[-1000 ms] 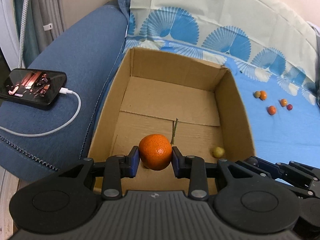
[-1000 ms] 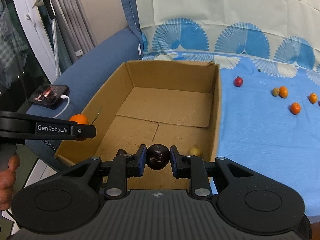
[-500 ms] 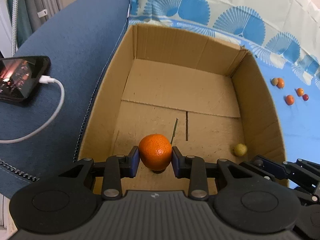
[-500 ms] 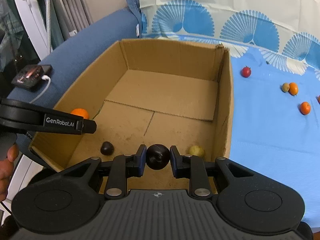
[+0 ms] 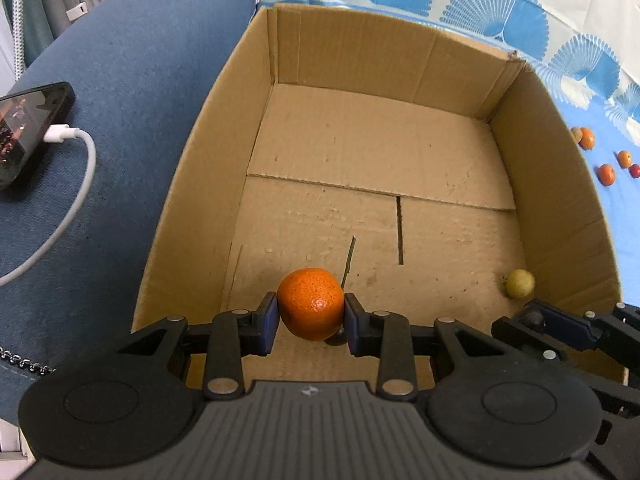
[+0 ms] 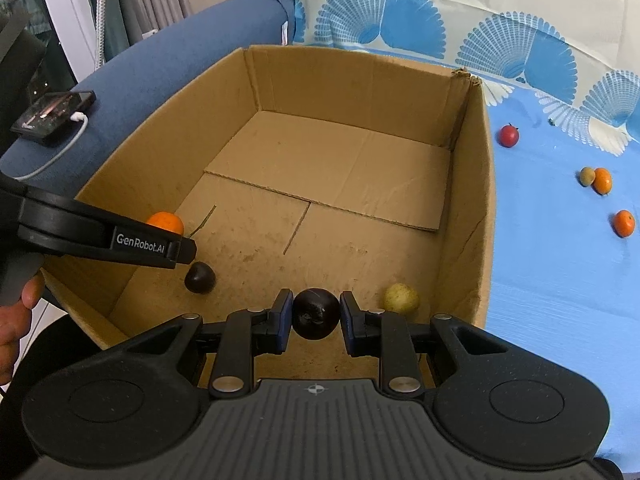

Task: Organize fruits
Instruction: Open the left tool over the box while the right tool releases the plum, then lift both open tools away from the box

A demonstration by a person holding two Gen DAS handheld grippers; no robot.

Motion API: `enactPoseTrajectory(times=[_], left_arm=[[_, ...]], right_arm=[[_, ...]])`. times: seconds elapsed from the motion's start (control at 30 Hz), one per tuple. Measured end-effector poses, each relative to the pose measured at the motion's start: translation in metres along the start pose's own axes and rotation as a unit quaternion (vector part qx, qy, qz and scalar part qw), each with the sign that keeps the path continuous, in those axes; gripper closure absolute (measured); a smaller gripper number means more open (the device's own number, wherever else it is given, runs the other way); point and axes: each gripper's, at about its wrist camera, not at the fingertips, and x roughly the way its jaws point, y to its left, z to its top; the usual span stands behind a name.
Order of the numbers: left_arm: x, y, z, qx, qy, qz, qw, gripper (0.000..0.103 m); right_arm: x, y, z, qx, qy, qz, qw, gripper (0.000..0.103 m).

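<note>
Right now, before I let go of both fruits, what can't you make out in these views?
- Left wrist: dark fruit on the box floor, almost hidden behind the orange.
- Left wrist: right tool's held fruit, mostly covered by its fingers.
- Right wrist: yellow-green fruit's kind, too small to name.

Oranges (image 6: 623, 223): four. Dark plums (image 6: 315, 313): two. Yellow-green fruits (image 6: 401, 298): two. Red fruit (image 6: 509, 135): one. Box (image 6: 360, 76): one.

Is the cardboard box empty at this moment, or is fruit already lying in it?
Not empty. A yellow-green fruit and a dark fruit lie on the floor of the cardboard box.
</note>
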Motion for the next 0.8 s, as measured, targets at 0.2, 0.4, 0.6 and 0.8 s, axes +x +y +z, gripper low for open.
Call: enactPoseTrajectory(times=[0.2, 0.4, 0.6, 0.8], left_arm=[[-0.011, -0.009, 0.003, 0.024, -0.023, -0.032, 0.9989, 0.003], [-0.048, -0.016, -0.002, 0.032, -0.060, -0.019, 0.9975, 0.000], [-0.084, -0.016, -0.028, 0.018, -0.036, 0.003, 0.9992, 0.000], [-0.129, -0.013, -0.063, 0.004, -0.054, 0.000, 0.9985, 0.000]], right_arm=[[-0.005, 0.004, 0.007, -0.018, -0.001, 0.006, 1.000, 0.041], [-0.047, 0.004, 0.003, -0.029, -0.027, -0.017, 0.999, 0.010], [-0.095, 0.005, -0.022, -0.011, -0.034, -0.025, 0.999, 0.009], [-0.143, 0.015, -0.052, -0.001, -0.068, -0.035, 0.997, 0.008]])
